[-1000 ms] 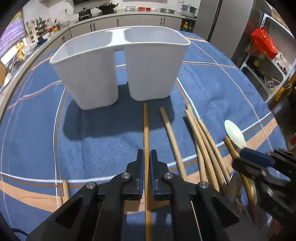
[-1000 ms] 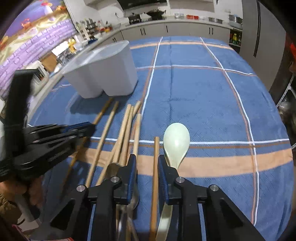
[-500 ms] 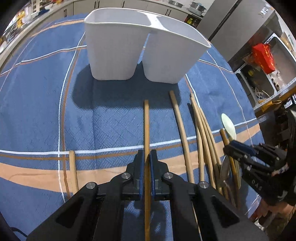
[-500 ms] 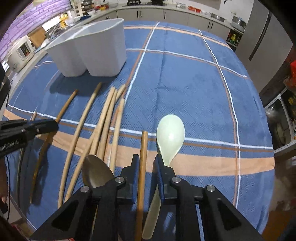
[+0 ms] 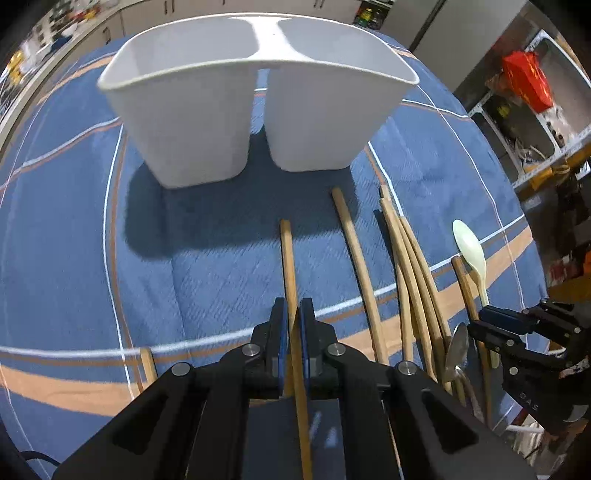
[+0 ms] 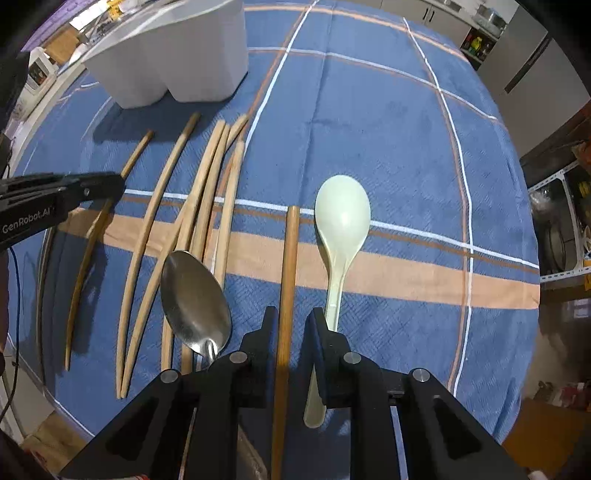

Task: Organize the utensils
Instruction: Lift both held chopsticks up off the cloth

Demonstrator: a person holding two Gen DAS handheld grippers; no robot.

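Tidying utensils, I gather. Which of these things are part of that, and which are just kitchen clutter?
Part of the job:
- white two-compartment holder
- wooden chopsticks on the cloth
- chopstick clamped in the left gripper
- chopstick between the right gripper jaws
- pale green spoon
- metal spoon

Just lying about:
- red bag on the shelf
- blue checked tablecloth

A blue checked tablecloth with orange and white stripes covers the table. Grey cabinets run along at twelve o'clock; metal shelving stands at two o'clock.
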